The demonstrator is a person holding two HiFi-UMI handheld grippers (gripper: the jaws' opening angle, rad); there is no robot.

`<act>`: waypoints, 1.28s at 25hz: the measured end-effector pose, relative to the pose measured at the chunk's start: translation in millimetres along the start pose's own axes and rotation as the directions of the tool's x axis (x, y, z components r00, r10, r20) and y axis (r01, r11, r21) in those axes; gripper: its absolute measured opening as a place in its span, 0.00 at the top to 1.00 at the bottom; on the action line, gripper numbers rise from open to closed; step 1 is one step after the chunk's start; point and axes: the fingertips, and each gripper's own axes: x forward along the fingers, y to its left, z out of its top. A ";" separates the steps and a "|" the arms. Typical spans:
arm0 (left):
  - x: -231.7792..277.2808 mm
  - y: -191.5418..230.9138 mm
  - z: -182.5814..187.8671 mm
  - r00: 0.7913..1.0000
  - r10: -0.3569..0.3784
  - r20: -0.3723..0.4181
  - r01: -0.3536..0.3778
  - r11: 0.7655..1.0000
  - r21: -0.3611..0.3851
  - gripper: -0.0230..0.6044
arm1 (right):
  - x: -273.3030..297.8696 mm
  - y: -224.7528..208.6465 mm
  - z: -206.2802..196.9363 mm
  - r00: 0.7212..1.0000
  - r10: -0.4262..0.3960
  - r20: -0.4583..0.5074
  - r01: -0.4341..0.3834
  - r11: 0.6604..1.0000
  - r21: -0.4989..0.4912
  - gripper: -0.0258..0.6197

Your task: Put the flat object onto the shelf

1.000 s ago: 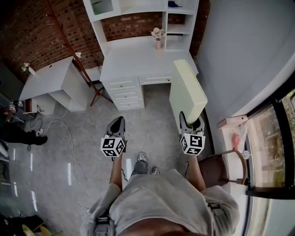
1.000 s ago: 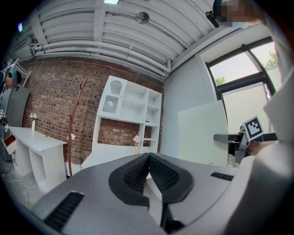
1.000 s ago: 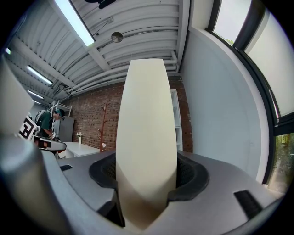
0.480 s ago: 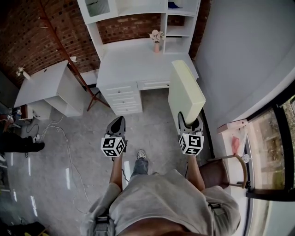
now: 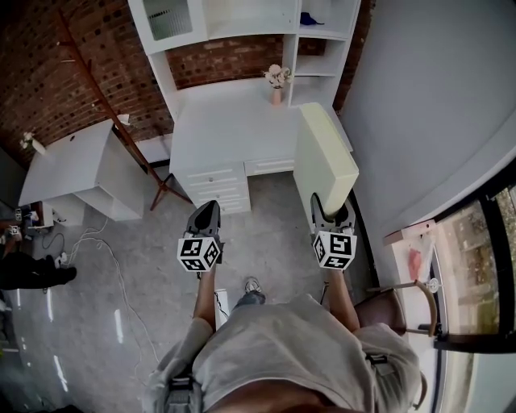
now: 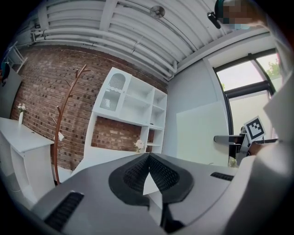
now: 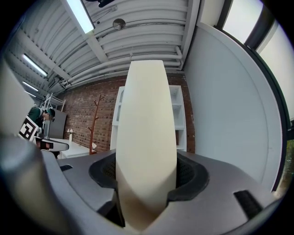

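A thick pale-yellow flat pad [image 5: 325, 157] stands on edge in my right gripper [image 5: 332, 216], whose jaws clamp its lower end. In the right gripper view the pad [image 7: 146, 137] fills the middle and hides most of what lies ahead. The white shelf unit [image 5: 242, 20] rises over a white desk [image 5: 230, 121] straight ahead; its open compartments [image 6: 138, 103] also show in the left gripper view. My left gripper [image 5: 203, 218] is held level beside the right one, its jaws closed together with nothing between them [image 6: 149, 172].
A small vase of flowers [image 5: 276, 79] stands on the desk near the shelf's right column. A wooden coat stand [image 5: 121, 121] leans left of the desk, beside a second white table [image 5: 76, 165]. A grey wall [image 5: 427, 105] runs on the right, with a chair [image 5: 403, 302] close behind.
The desk and shelf have drawn nearer and slid down in the head view as the person walks forward. Both grippers keep their pose; the pad stays clamped.
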 end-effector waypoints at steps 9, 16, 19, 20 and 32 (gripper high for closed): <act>42.6 70.0 19.0 1.000 0.002 0.026 -0.002 1.000 -0.006 0.94 | 73.6 23.5 17.3 0.999 -0.027 0.030 0.027 1.000 -0.004 0.53; 74.8 112.5 27.9 0.999 -0.007 0.035 0.007 1.000 0.000 0.94 | 118.6 40.6 20.9 0.998 -0.039 0.044 0.039 0.999 -0.009 0.53; 83.6 118.1 20.8 1.000 -0.012 0.024 0.013 1.000 -0.005 0.94 | 129.5 42.5 14.7 0.999 -0.041 0.035 0.042 0.999 -0.013 0.53; 85.3 119.8 17.7 1.000 -0.013 0.018 0.013 1.000 -0.008 0.94 | 132.7 42.8 12.6 0.999 -0.042 0.030 0.042 0.999 -0.011 0.53; 108.1 131.0 3.6 1.000 -0.019 -0.015 0.018 1.000 -0.019 0.94 | 155.5 36.8 -3.9 0.999 -0.050 -0.003 0.050 0.999 -0.003 0.53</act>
